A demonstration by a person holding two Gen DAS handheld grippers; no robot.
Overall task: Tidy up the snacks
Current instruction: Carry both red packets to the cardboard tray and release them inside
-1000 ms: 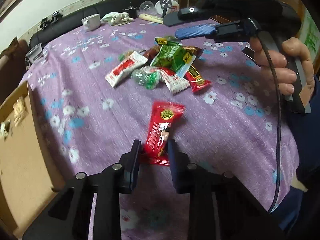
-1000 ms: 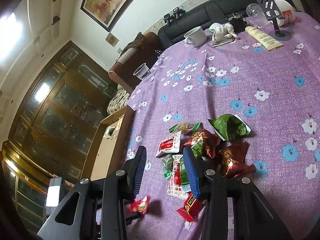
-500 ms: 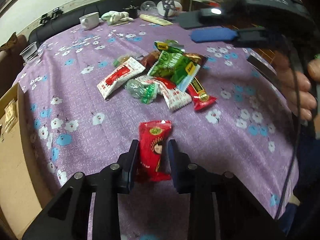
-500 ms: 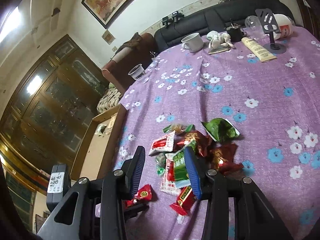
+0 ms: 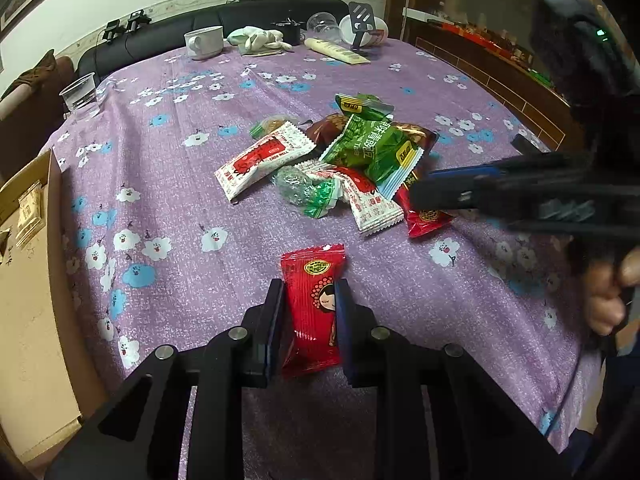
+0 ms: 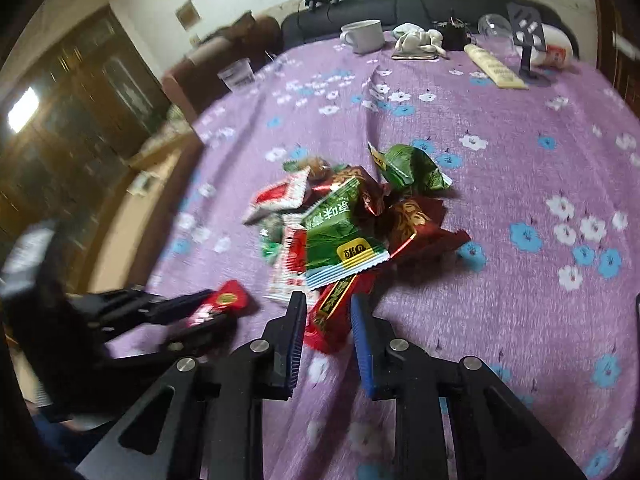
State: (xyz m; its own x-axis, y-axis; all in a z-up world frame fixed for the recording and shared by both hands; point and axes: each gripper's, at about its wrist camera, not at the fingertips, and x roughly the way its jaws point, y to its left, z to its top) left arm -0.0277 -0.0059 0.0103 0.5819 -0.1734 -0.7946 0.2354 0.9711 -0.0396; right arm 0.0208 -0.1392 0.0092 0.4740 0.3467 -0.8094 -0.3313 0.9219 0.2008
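Left hand-held gripper (image 5: 310, 308) is clamped on a red packet (image 5: 314, 304). Right hand-held gripper (image 6: 328, 316), jaws just narrowed, straddles a red wrapper (image 6: 332, 312) at lower centre; contact cannot be told, so full closure is advised before lifting.

A: What lettering can be read?
B: "ENJOY WELL" is made out, faintly, on the white-and-red sachet (image 5: 266, 156); Chinese characters are printed on the green packet (image 5: 370, 148); other print is too blurred
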